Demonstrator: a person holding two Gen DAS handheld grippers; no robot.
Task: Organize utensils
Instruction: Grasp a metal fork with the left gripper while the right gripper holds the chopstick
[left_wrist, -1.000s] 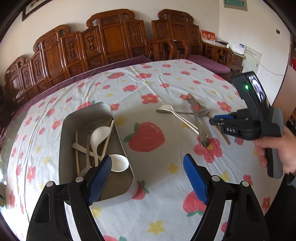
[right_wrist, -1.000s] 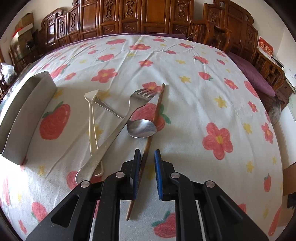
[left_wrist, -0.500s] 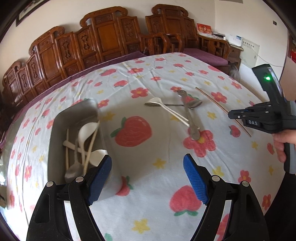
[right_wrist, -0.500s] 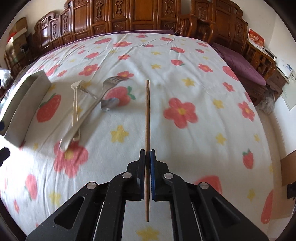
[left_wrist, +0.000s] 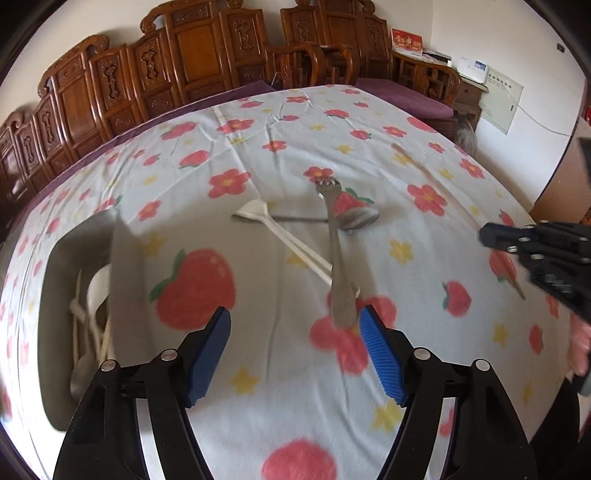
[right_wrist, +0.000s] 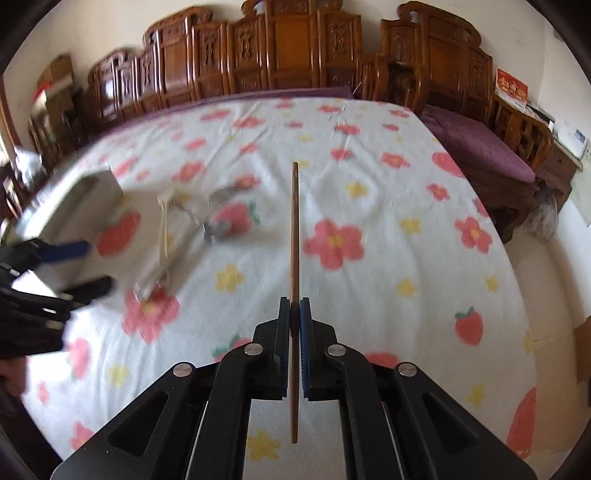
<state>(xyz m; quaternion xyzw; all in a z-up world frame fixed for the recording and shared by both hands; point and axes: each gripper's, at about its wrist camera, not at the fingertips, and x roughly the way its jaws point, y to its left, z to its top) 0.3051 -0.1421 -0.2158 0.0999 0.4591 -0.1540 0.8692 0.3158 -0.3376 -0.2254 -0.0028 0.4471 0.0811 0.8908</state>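
flowered tablecloth (left_wrist: 280, 155), carved wooden chairs (left_wrist: 192, 62) behind

**A family dining room at home**

We are looking at a lived-in home. Carved wooden chairs (left_wrist: 192, 62) are standing in a row along the wall, a purple cushion (right_wrist: 476, 144) is lying on one seat, and a cloth (left_wrist: 295, 122) printed with flowers and strawberries is covering the big table. Papers and boxes (left_wrist: 476, 68) are sitting on a side cabinet.
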